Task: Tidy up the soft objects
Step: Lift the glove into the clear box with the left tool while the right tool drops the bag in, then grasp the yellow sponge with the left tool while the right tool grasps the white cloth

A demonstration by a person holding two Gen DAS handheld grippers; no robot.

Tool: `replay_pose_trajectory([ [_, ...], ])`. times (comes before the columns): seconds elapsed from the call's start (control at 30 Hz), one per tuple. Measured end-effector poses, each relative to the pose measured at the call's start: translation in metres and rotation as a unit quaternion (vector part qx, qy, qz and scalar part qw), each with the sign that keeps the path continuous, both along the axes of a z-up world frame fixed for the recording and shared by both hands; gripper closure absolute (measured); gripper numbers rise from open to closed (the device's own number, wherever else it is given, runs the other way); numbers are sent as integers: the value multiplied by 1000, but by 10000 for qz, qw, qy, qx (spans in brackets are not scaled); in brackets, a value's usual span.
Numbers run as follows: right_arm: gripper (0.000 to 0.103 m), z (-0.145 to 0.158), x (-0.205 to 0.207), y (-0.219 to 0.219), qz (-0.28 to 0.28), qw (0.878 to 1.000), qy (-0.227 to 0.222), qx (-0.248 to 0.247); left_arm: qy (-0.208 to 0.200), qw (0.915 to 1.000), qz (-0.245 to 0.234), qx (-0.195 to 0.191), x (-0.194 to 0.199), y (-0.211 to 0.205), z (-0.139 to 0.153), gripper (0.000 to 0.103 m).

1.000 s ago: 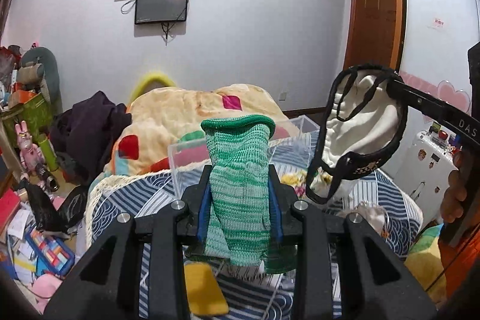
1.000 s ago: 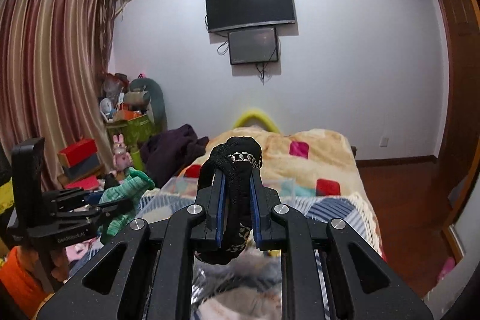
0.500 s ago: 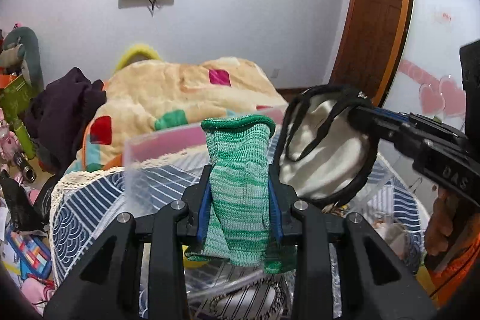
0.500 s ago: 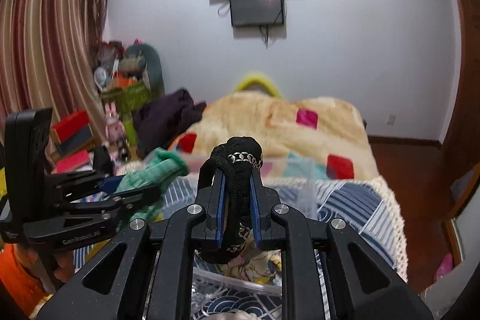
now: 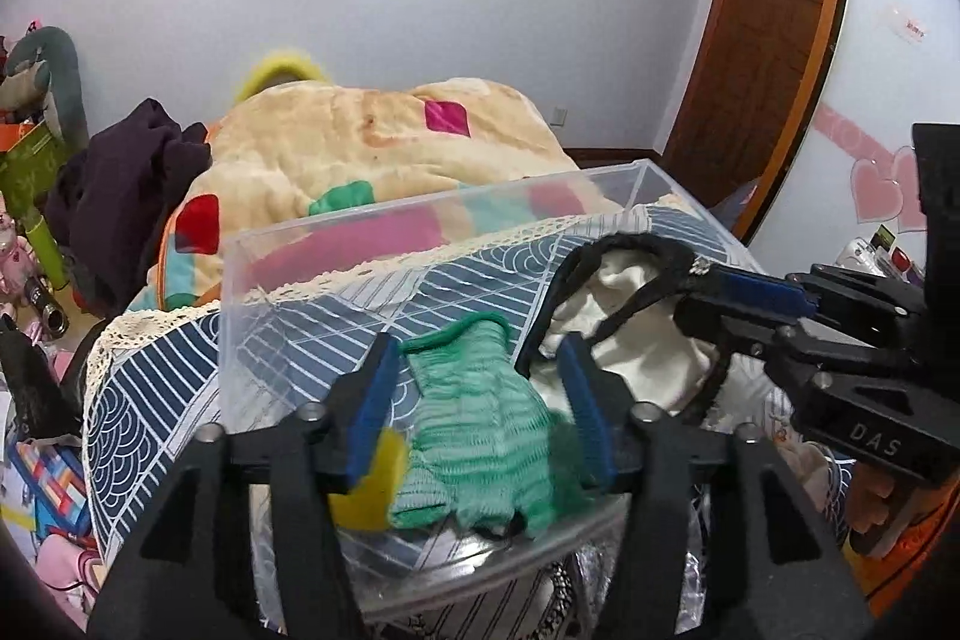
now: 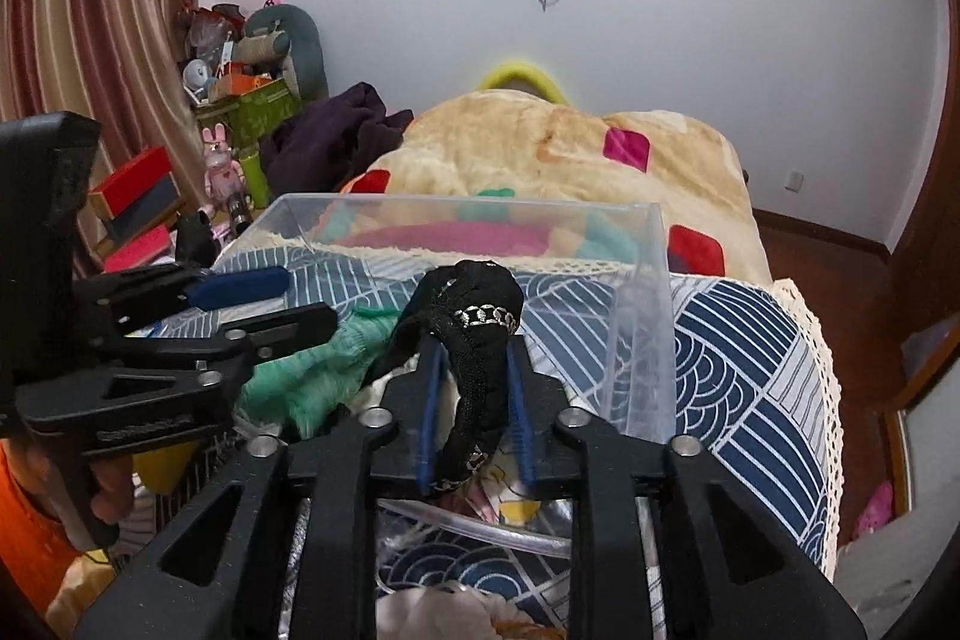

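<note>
While both of my grippers hang over the clear plastic bin, the sorting looks only partly done. My left gripper has its jaws spread wide; the green knitted glove lies between the blue pads, slack, apparently resting on the bin's near edge and inside. I judge it released, or nearly so, though I cannot tell whether it still touches a pad.

My right gripper is a different case. Its jaws stand narrow around the black strap of a cream-and-black fabric piece. From the left wrist view, that piece hangs down into the right side of the bin, just beside the glove. The jaws look slightly parted, with some blur there; grip appears light, so I cannot say it is let go.

Done, by my reckoning: glove delivered to the bin. Left: drop the cream piece, withdraw both grippers.

More soft items show below the bin: pale cloth at the bottom of the right view and a yellow piece near my left pad. The bin sits on the blue patterned bedspread.
</note>
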State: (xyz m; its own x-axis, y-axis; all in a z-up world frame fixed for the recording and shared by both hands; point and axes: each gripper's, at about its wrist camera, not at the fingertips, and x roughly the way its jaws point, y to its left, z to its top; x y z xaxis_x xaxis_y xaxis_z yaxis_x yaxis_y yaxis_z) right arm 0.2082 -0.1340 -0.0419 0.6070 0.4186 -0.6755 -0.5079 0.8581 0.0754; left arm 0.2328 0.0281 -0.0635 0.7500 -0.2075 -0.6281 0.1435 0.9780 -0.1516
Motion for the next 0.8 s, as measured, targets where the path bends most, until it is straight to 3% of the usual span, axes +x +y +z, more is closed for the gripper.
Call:
replay_pose_trajectory([
  [0.17,48,16,-11,-9,-97,9995,-292,113,-212,9998,9,35,-19,4,15,39],
  [0.3,21,31,-25,-18,-249,9976,-615,179,-432,9989,13,164,-39,6,29,32],
  [0.6,0,46,-56,-38,-351,9943,-949,323,-757,9959,146,481,-92,12,39,9],
  [0.8,0,31,-73,-40,-365,9952,-888,176,-627,9962,366,484,-115,22,25,6],
])
